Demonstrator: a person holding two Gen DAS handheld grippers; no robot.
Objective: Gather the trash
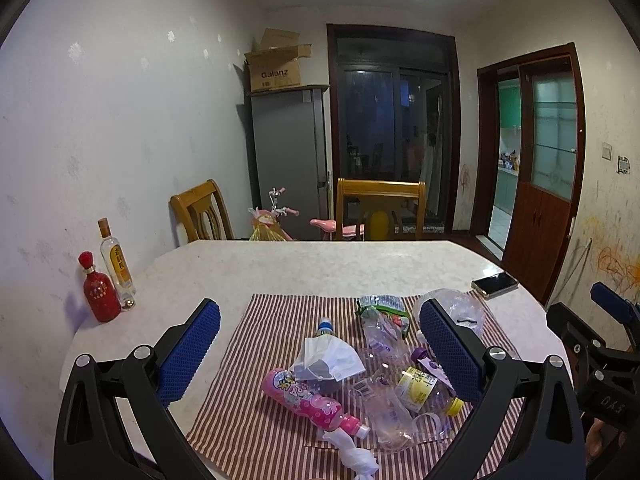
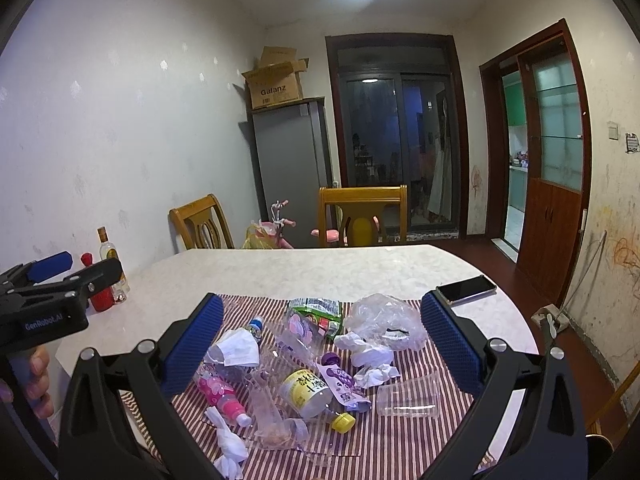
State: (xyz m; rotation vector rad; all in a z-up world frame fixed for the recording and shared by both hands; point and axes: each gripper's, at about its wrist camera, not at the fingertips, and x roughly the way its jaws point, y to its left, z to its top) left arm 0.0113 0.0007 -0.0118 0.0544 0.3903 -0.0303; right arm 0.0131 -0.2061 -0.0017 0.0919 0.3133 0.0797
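Striped red-and-white cloth (image 1: 256, 412) on the pale table (image 1: 280, 268) carries the trash, and I hold both grippers above its near edge, the left gripper (image 1: 320, 356) and right gripper (image 2: 322, 344) each spread wide and gripping nothing. From my left camera I see the face mask (image 1: 332, 360) draped over the pink bottle (image 1: 308, 400). Only my right camera shows the crumpled white tissues (image 2: 368, 356) and the clear plastic cup (image 2: 408, 400) lying beside the yellow-capped bottle (image 2: 312, 396).
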